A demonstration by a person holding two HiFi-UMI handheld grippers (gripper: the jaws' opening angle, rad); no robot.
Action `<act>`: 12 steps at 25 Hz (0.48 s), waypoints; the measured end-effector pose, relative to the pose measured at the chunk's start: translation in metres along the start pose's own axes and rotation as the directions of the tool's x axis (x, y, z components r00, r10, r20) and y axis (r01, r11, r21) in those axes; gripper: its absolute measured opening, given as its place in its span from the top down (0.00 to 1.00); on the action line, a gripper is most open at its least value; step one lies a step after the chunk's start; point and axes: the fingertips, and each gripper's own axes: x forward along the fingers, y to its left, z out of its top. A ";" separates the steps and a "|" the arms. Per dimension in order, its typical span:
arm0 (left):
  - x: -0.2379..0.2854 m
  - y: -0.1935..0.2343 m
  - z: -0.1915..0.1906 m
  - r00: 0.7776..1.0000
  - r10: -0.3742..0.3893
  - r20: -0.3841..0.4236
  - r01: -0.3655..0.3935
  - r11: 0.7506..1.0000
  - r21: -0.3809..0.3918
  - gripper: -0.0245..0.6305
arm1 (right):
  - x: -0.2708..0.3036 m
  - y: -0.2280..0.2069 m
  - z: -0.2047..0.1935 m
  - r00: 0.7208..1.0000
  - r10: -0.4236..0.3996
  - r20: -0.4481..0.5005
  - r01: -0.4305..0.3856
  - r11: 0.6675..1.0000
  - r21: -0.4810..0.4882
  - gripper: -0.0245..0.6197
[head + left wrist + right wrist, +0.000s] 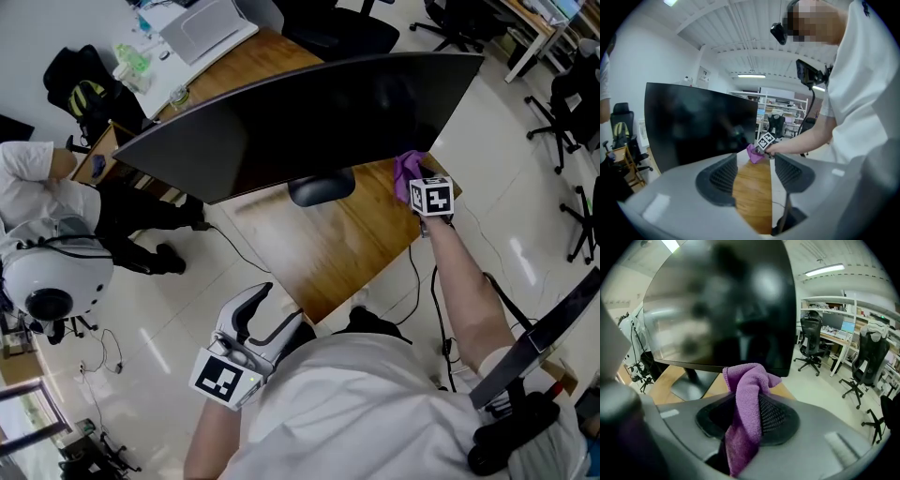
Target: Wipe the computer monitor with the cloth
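A wide curved black monitor (309, 117) stands on a wooden desk (328, 248), its screen dark. My right gripper (419, 187) is shut on a purple cloth (407, 172) and holds it at the screen's lower right corner. In the right gripper view the purple cloth (747, 404) bulges from between the jaws just below the monitor (722, 305). My left gripper (253, 309) is open and holds nothing, low beside my body, off the desk's near corner. In the left gripper view the monitor (698, 124) and the cloth (753, 153) lie ahead.
The monitor's oval foot (322, 187) rests on the desk. A laptop (202, 26) and bottles lie on the far white desk. A seated person (47, 197) is at the left. Office chairs (572, 103) stand on the right. Cables (234, 246) trail over the floor.
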 end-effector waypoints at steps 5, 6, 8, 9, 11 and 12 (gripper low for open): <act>-0.019 0.009 -0.010 1.000 0.005 0.008 -0.005 1.000 0.005 0.55 | 0.008 0.054 0.003 0.999 0.050 -0.011 -0.050 0.998 -0.043 0.76; -0.024 0.011 -0.012 1.000 0.008 0.011 -0.008 1.000 0.003 0.55 | 0.009 0.066 0.004 0.998 0.060 -0.015 -0.061 0.997 -0.051 0.76; -0.033 0.016 -0.015 1.000 0.019 0.017 -0.019 1.000 -0.007 0.55 | 0.013 0.089 0.005 0.997 0.078 -0.028 -0.080 0.995 -0.064 0.76; -0.038 0.020 -0.016 0.999 0.025 0.021 -0.024 1.000 -0.012 0.55 | 0.015 0.102 0.006 0.996 0.088 -0.032 -0.091 0.993 -0.072 0.76; -0.048 0.027 -0.019 0.999 0.041 0.034 -0.040 0.999 -0.027 0.55 | 0.018 0.128 0.010 0.993 0.114 -0.032 -0.117 0.989 -0.092 0.76; -0.053 0.031 -0.020 0.998 0.051 0.039 -0.050 0.998 -0.036 0.55 | 0.019 0.140 0.011 0.991 0.127 -0.032 -0.130 0.986 -0.102 0.76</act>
